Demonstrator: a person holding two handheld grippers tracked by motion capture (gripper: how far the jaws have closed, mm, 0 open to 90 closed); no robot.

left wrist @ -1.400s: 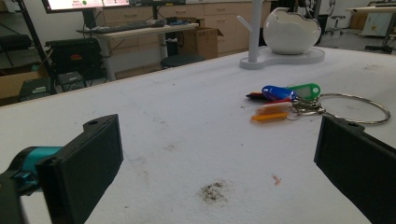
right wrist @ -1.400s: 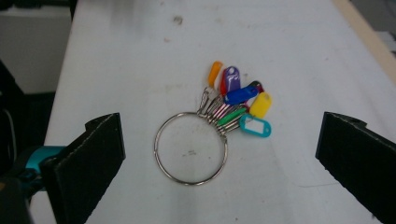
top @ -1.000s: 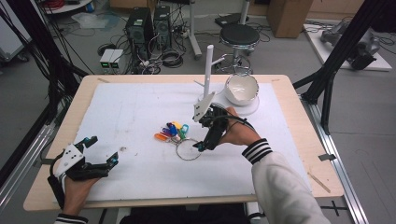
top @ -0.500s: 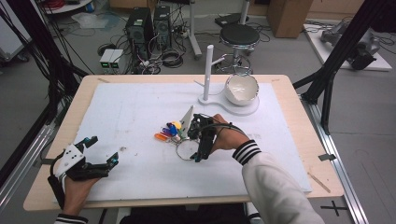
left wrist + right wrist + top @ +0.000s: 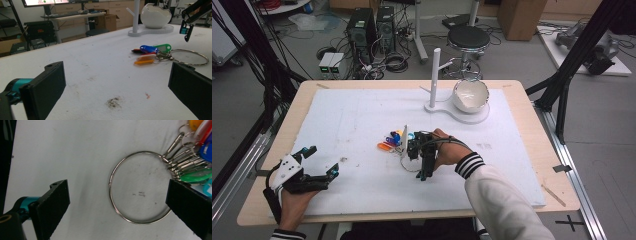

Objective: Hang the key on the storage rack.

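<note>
Key ring (image 5: pixel 140 187) lies flat between right gripper's (image 5: pixel 117 207) wide-open, empty jaws — left gripper (image 5: pixel 115 87) open too, well apart

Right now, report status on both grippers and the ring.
Right gripper open, over ring. Left gripper open, idle near edge. Ring flat, tags attached. Nothing blocking.
</note>
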